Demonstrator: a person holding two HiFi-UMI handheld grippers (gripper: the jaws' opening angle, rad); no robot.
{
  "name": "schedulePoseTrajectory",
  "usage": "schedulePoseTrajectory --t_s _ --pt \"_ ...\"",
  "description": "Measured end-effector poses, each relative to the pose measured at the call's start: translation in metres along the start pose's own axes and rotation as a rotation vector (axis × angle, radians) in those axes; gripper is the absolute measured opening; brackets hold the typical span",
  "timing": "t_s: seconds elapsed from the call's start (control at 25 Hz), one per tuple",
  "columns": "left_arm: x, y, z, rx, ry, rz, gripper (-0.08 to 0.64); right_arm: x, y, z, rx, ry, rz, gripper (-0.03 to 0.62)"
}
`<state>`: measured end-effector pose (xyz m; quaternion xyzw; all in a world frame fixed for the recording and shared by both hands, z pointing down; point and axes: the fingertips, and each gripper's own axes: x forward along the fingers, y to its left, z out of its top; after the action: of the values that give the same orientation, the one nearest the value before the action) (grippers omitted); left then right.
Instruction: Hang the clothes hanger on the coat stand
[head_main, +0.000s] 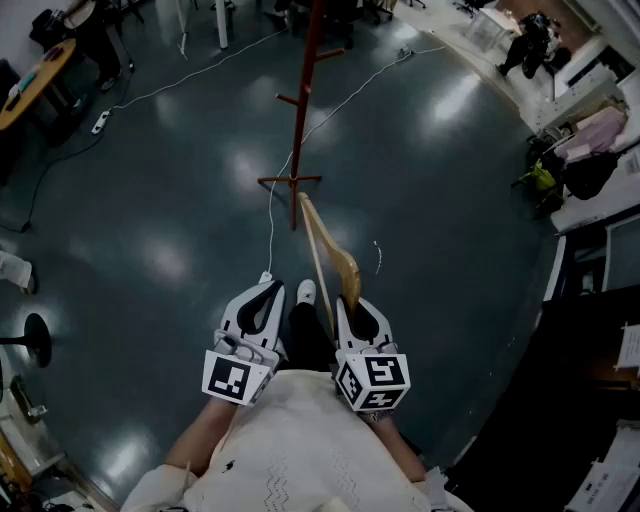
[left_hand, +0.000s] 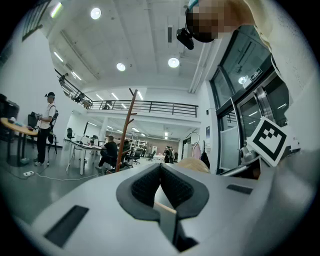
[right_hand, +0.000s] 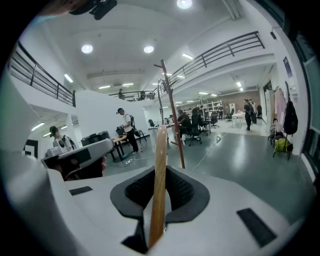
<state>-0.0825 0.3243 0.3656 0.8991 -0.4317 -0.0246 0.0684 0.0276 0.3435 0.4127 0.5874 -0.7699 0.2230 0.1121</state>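
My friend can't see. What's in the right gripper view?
The right gripper is shut on a wooden clothes hanger that sticks up between its jaws. Ahead, a tall reddish coat stand rises from a shiny grey floor, with people further back.

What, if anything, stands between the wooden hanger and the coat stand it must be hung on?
Nothing visible does. The hanger, clamped in the right hand-held gripper, faces the coat stand across open floor. Only a white cable lies flat on the floor near the stand's base.
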Motion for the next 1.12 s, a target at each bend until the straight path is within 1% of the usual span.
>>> schedulePoseTrajectory --t_s 0.16,0.32,0.4,0.48,0.6,0.72,0.8,0.88,1.04,1.12 --pt "0.032 0.011 -0.002 0.009 0.008 0.025 0.012 0.028 -0.029 0.019 -0.003 -0.005 0.007 0.069" --pt "0.072 0.037 -0.003 0.007 0.046 0.06 0.012 0.072 -0.055 0.045 -0.019 -0.007 0.002 0.069" --pt "0.098 0.05 0.0 0.004 0.026 0.058 0.012 0.098 -0.071 0.06 -0.029 -0.011 -0.006 0.069" --pt "0.126 0.064 -0.001 0.006 0.024 0.06 0.012 0.123 -0.089 0.075 -0.032 -0.015 -0.014 0.069" --pt "0.172 0.076 -0.002 0.006 0.035 0.074 0.012 0.156 -0.122 0.094 -0.039 -0.016 -0.016 0.069" --pt "0.218 0.076 0.0 0.006 0.037 0.095 0.012 0.186 -0.165 0.117 -0.056 -0.014 -0.011 0.069" --pt "0.243 0.08 0.0 0.011 0.05 0.114 0.012 0.206 -0.186 0.132 -0.054 -0.019 -0.003 0.069" --pt "0.259 0.087 0.004 0.017 0.057 0.132 0.012 0.224 -0.194 0.145 -0.055 -0.025 0.01 0.069" --pt "0.275 0.096 0.022 0.036 0.032 0.149 0.012 0.252 -0.202 0.165 -0.095 -0.026 0.026 0.069" --pt "0.282 0.099 0.025 0.043 0.028 0.165 0.012 0.261 -0.208 0.172 -0.098 -0.022 0.031 0.069"
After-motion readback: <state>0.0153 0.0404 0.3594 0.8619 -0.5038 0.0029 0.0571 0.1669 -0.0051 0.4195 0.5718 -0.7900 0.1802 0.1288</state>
